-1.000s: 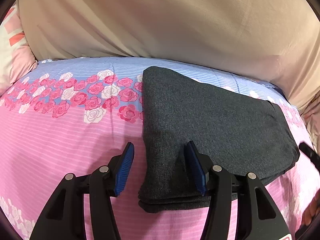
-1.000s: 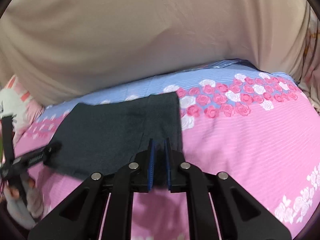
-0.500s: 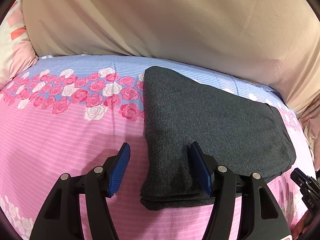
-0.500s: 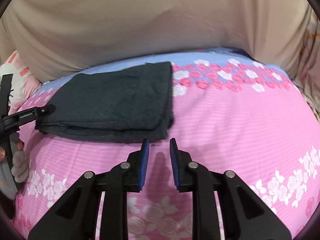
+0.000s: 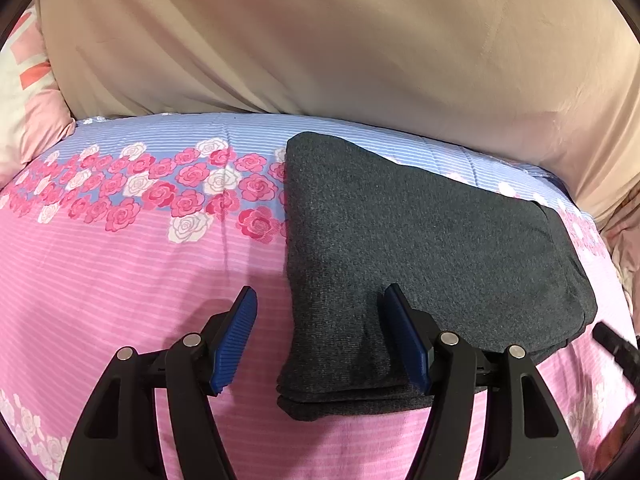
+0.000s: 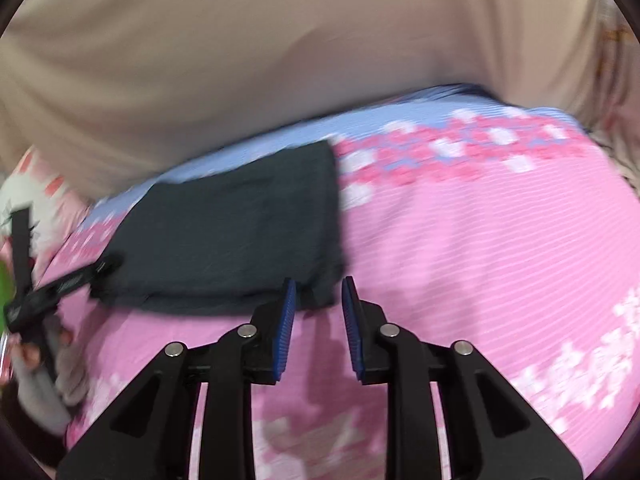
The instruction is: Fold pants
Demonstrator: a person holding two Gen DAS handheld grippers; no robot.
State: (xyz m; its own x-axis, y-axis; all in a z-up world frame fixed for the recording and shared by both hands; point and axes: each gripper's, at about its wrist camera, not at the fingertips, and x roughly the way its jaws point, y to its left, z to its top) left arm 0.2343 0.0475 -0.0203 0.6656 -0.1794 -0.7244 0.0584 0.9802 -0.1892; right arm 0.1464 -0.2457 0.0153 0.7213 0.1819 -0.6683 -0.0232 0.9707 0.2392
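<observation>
The dark grey pants (image 5: 420,264) lie folded into a thick, layered rectangle on a pink floral bedsheet (image 5: 120,280), whose far strip is blue with a band of pink and white roses. Behind the bed hangs a beige cloth (image 5: 320,40), and a pink and white pillow (image 5: 28,92) sits at the far left corner in the left wrist view. The left gripper (image 5: 320,320) hovers over the near left corner of the folded stack with its jaws wide apart; they have just been opening further, and the corner of the pants sits between the blue pads, which do not press on it. One blue pad stands over the sheet to the left of the fabric, the other over the fabric itself. The right gripper (image 6: 318,312) is at the near right corner of the pants (image 6: 236,232) with its jaws parted by a narrow gap and nothing clamped between them; the view is blurred. At the left edge of the right wrist view, the left gripper (image 6: 64,284) and fingers of the hand holding it are visible.
</observation>
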